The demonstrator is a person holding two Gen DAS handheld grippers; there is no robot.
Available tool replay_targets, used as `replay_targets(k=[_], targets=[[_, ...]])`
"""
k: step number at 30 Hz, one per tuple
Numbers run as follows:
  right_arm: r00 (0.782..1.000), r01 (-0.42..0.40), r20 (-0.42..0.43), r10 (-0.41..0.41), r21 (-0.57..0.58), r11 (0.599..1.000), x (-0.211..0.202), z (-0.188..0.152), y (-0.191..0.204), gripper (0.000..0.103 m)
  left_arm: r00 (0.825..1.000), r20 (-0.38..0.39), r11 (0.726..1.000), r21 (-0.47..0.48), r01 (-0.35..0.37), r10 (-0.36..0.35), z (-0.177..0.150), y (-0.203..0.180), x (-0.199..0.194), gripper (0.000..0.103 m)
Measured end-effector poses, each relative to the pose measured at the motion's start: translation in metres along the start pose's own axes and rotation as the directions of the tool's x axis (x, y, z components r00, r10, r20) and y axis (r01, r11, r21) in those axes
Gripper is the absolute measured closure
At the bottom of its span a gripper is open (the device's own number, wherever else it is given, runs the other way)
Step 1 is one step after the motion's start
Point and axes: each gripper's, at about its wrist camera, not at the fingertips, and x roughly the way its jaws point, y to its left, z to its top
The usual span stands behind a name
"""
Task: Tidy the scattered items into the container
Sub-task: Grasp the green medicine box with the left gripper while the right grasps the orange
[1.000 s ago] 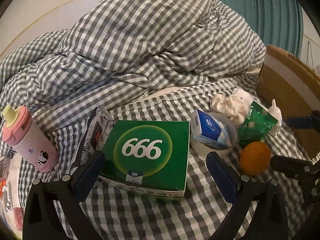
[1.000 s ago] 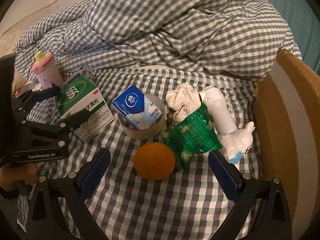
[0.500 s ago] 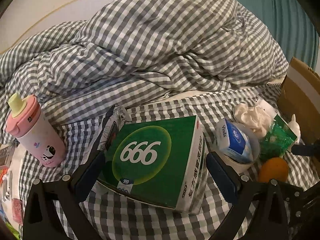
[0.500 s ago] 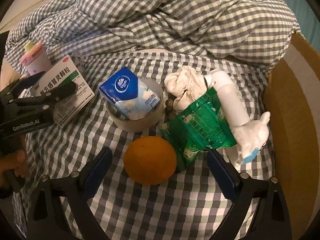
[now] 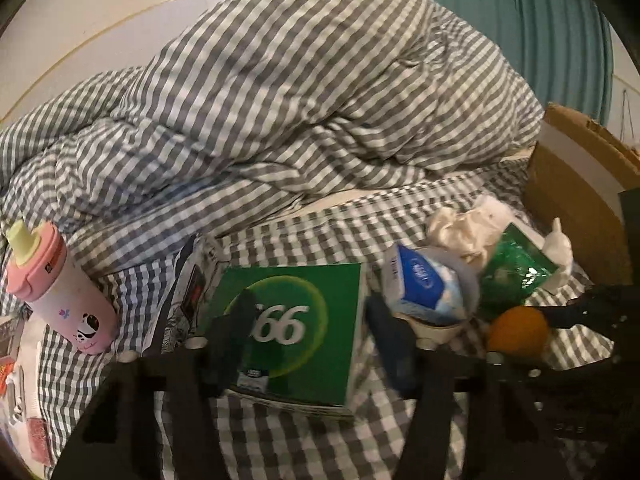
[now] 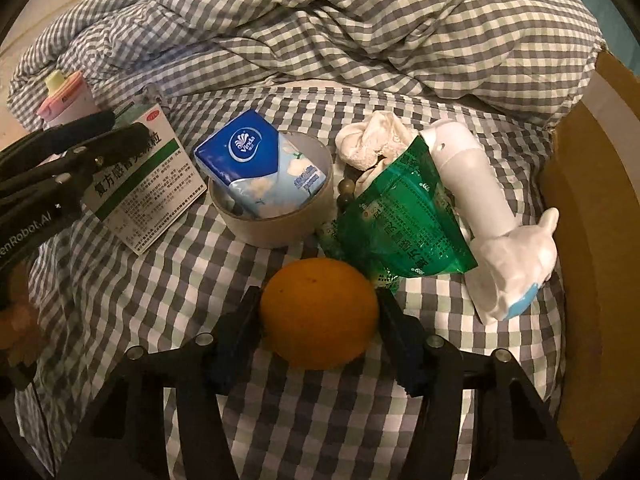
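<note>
both grippers closed on items, cardboard box (image 6: pixel 592 200) at far right.

your right gripper (image 6: pixel 318 332) clamps the orange (image 6: pixel 319 312) on the checked sheet (image 6: pixel 160 280), its pads touching both flanks. your left gripper (image 5: pixel 312 340) pinches the green medicine box (image 5: pixel 304 332), beside the tissue pack (image 6: pixel 256 160) in its bowl (image 6: pixel 276 228).

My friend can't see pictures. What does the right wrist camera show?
The right gripper has its jaws closed around an orange on a checked bedsheet. Behind it sit a green packet, a white toy, a bowl holding a blue tissue pack, and a cardboard box at right.
</note>
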Motion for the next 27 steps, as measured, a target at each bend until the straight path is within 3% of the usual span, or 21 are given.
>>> replay_targets(k=[2,6,7,10,11,14,21,24,27], targets=[[1.000,0.000,0.002,0.000,0.008,1.000,-0.003,-0.003,-0.003,0.046,1.000,0.003,1.000,-0.014,0.022,-0.022,0.001,-0.002,-0.004,0.066],[1.000,-0.007,0.001,0.007,0.023,1.000,-0.008,-0.006,-0.009,0.046,1.000,0.013,0.999,-0.037,0.013,-0.013,0.003,0.000,-0.014,0.070],[1.000,-0.009,0.002,0.009,0.027,1.000,-0.010,-0.007,-0.011,0.046,0.999,0.029,0.999,-0.041,-0.014,0.016,0.004,0.003,-0.019,0.065],[1.000,-0.013,0.003,0.013,0.029,0.999,-0.012,-0.008,-0.010,0.046,0.995,0.083,0.997,-0.049,-0.055,0.059,0.003,0.013,-0.033,0.014],[1.000,-0.014,0.004,0.014,0.028,1.000,-0.013,-0.007,-0.010,0.046,0.993,0.109,0.997,-0.056,-0.048,0.054,0.002,0.017,-0.037,0.007],[1.000,-0.017,0.006,0.017,0.019,1.000,-0.013,-0.007,-0.005,0.046,0.990,0.135,0.995,-0.091,0.041,-0.028,-0.001,0.034,-0.043,0.000],[1.000,-0.017,0.012,0.017,0.003,1.000,-0.017,-0.005,0.001,0.046,0.982,0.099,0.976,-0.128,0.175,-0.163,-0.008,0.050,-0.017,0.000],[1.000,-0.013,0.016,0.013,0.004,1.000,-0.019,-0.003,0.000,0.046,0.980,0.074,0.974,-0.117,0.195,-0.187,-0.009,0.041,-0.007,0.000],[1.000,-0.009,0.018,0.009,0.004,1.000,-0.022,-0.002,-0.002,0.046,0.988,0.062,0.986,-0.080,0.149,-0.144,-0.011,0.031,0.001,0.000]])
